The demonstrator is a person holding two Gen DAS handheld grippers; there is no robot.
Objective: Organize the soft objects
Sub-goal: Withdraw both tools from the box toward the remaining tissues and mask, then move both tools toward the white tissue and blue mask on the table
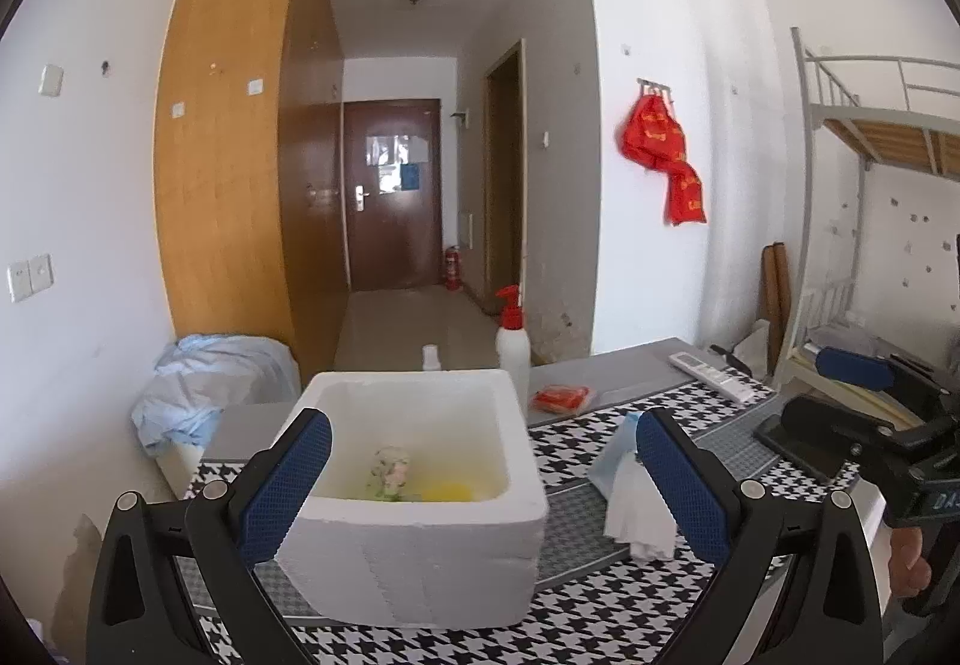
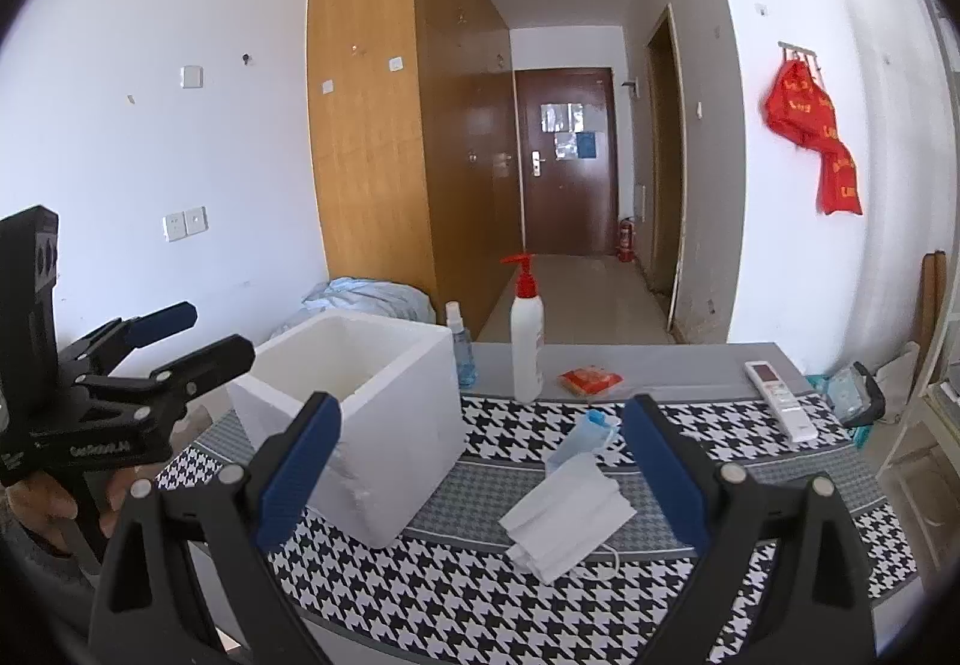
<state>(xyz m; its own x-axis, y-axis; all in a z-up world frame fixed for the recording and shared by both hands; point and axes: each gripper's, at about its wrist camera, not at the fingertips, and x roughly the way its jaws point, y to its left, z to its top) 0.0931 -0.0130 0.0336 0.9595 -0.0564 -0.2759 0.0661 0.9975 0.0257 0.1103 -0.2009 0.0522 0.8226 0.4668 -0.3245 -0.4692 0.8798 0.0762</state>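
Face masks (image 2: 567,524) lie loose on the houndstooth cloth (image 2: 720,593) just right of the white foam box (image 2: 372,425), a white one in front and a blue one (image 2: 591,434) just behind it, touching or overlapping, can't tell which. Foam box already has soft stuff inside, a small pale plush-looking thing (image 1: 390,473) and something yellow (image 1: 447,492) at the bottom, so it reads as the collection bin, open top, near enough to the masks for a short drop

Right gripper (image 2: 480,476) held low, pointing forward over the cloth, jaws spread wide, nothing between them, white mask sits in the gap line just ahead, looks lined up for a pick. Left gripper (image 1: 483,485) also wide and empty, hovering at the near wall of the box and straddling it, probably parked or ready to steady the box. Person's fingers (image 2: 117,503) wrap the left handle

Behind the box: pump bottle (image 2: 526,335), small spray bottle (image 2: 459,344), red packet (image 2: 591,381); remote (image 2: 780,398) well to the right. None look soft, likely left alone
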